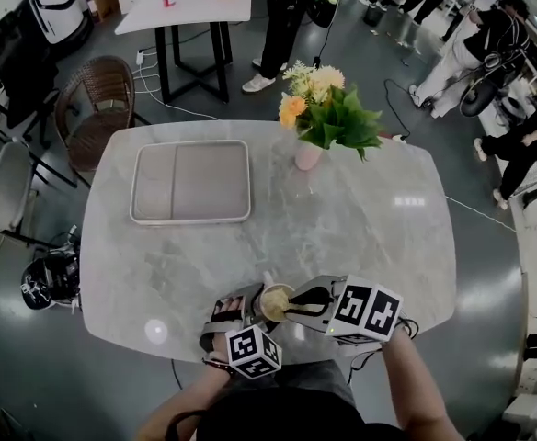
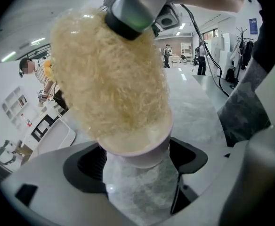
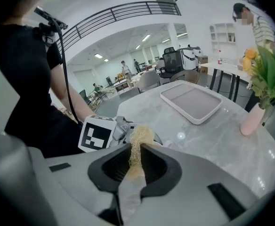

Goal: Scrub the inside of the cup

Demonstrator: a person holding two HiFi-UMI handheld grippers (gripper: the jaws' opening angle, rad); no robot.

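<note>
A small pale cup (image 2: 144,150) sits upright between the jaws of my left gripper (image 2: 137,163), which is shut on its sides. A fluffy yellow scrubber (image 2: 109,79) fills the cup's mouth and bulges above the rim. My right gripper (image 3: 136,161) is shut on the scrubber (image 3: 137,138), pinching its strands. In the head view the cup (image 1: 274,302) stands near the table's front edge, with the left gripper (image 1: 250,309) on its left and the right gripper (image 1: 298,303) on its right. The inside of the cup is hidden by the scrubber.
A grey-white tray (image 1: 191,182) lies at the back left of the marble table (image 1: 360,237). A pink vase of flowers (image 1: 308,154) stands at the back middle. Chairs (image 1: 98,108) and people stand around the table.
</note>
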